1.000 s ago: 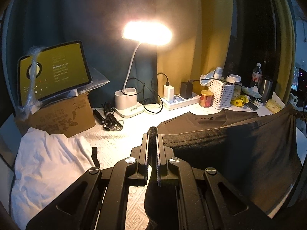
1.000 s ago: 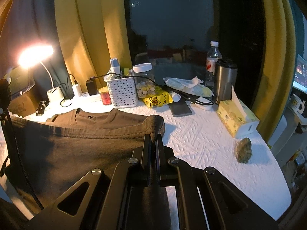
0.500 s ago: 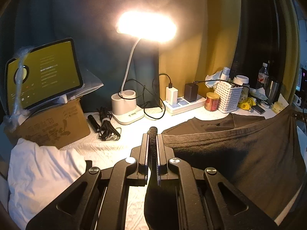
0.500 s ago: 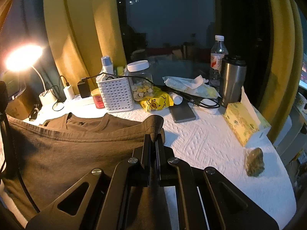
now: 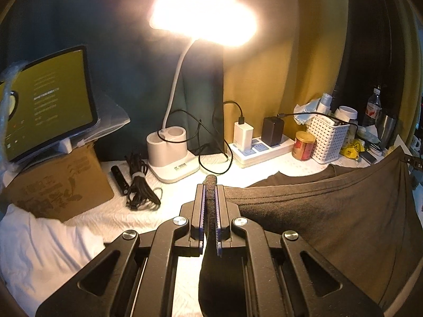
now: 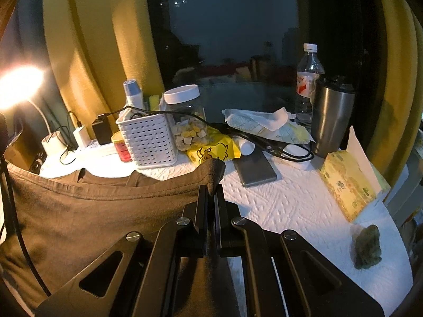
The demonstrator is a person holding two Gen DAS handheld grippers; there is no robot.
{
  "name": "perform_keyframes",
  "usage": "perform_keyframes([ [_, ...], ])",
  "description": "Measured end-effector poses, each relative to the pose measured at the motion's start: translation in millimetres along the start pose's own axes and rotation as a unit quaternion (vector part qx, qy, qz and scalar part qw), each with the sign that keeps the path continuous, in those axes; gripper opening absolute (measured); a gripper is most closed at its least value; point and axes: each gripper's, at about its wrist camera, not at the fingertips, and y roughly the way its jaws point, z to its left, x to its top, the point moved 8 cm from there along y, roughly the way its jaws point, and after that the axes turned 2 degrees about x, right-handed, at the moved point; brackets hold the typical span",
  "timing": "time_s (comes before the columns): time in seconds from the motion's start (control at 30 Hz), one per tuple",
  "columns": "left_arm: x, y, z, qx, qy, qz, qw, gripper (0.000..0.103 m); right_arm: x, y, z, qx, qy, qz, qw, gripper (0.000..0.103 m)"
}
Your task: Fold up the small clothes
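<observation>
Left gripper (image 5: 210, 185) clamped on a bunched corner of the dark brown T-shirt (image 5: 330, 211), fingers (image 5: 198, 211) pressed tight against the cloth at lower centre of the left wrist view. Right gripper (image 6: 210, 187) likewise closed on the opposite corner, a small peak of fabric poking up above the fingers (image 6: 202, 206) at centre of the right wrist view. Shirt stretched between the two as a hemmed edge, lifted off the bench (image 6: 290, 200); filling the lower right of the left view and the lower left of the right view (image 6: 79, 211), with its collar part lying flat on the white quilted cover just behind the raised edge. Lit desk lamp (image 5: 203, 18) glaring at upper centre of the left view, its white base (image 5: 171, 155) beside a coiled black cable (image 5: 140, 185). Tablet (image 5: 45, 100) propped on a cardboard box (image 5: 58, 185) at left; white cloth (image 5: 47, 251) heaped at lower left. White power strip (image 5: 261, 150) with two chargers near a perforated white basket (image 6: 149, 140). Steel tumbler (image 6: 331, 119), water bottle (image 6: 308, 79), phone (image 6: 255, 169) and tissue box (image 6: 349, 182) toward the right of the right view.
</observation>
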Motion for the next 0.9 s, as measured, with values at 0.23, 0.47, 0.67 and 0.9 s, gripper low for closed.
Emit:
perform_keyframes([
  [0.23,13,26,4,0.002,0.005,-0.003,1.0,0.005,9,22,-3,-0.006,-0.001,0.002,1.0,0.005],
  [0.47,24,49,11,0.005,0.009,-0.004,0.9999,0.005,24,45,-4,-0.011,-0.01,0.003,1.0,0.005],
  [0.67,29,65,18,0.008,0.014,-0.001,0.9999,0.005,35,66,-5,-0.015,-0.016,0.005,1.0,0.005],
  [0.9,37,79,21,0.006,0.014,0.002,0.9999,0.005,42,86,-4,-0.018,-0.021,0.01,1.0,0.005],
])
